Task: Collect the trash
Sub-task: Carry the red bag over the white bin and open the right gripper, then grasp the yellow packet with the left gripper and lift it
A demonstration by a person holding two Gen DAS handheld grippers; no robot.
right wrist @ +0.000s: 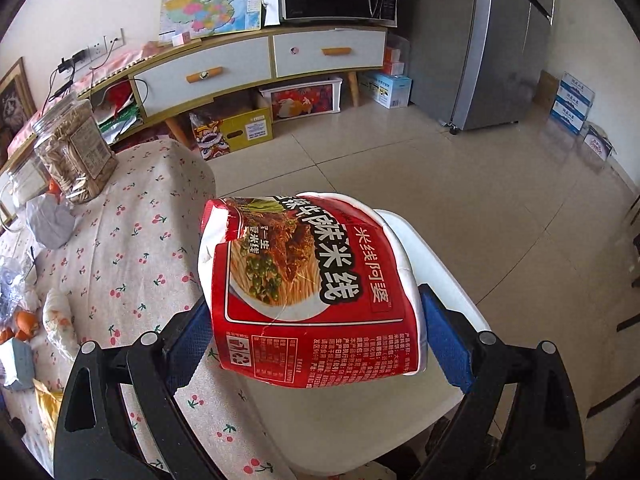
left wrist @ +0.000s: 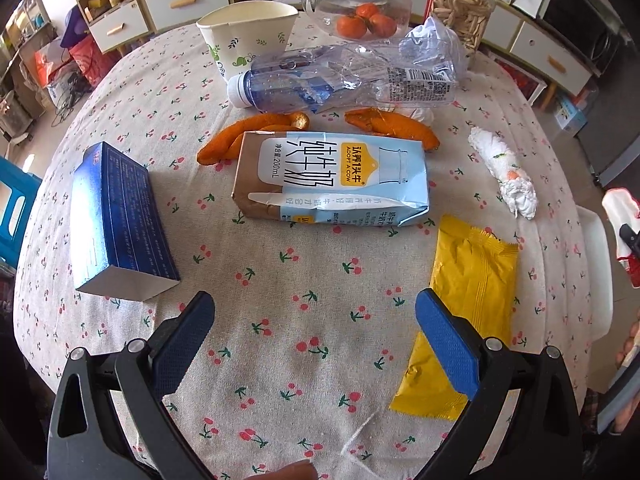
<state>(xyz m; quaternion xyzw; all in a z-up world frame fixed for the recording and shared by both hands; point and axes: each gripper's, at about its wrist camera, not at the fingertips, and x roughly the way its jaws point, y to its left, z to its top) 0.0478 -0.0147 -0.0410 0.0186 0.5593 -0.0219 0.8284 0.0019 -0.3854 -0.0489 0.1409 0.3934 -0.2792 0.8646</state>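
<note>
Now, from left to right on the cherry-print table [left wrist: 280, 280] lie one blue box [left wrist: 116, 220], one paper cup [left wrist: 246, 36], two strips of orange peel [left wrist: 240, 136], one crushed plastic bottle [left wrist: 344, 80], one flattened milk carton [left wrist: 332, 180], one yellow wrapper [left wrist: 468, 312] and one wadded tissue [left wrist: 504, 172]. At the far edge, one glass pitcher [left wrist: 356, 0] holds three tangerines [left wrist: 366, 20], and one clear jar [left wrist: 462, 4] holds pale seeds. The left gripper [left wrist: 314, 320] hangs wide apart and empty, nearer than the carton, its right finger over the yellow wrapper. The right gripper [right wrist: 316, 328] clamps one red noodle bag [right wrist: 308, 292] above a white chair [right wrist: 440, 360] beside the table.
</note>
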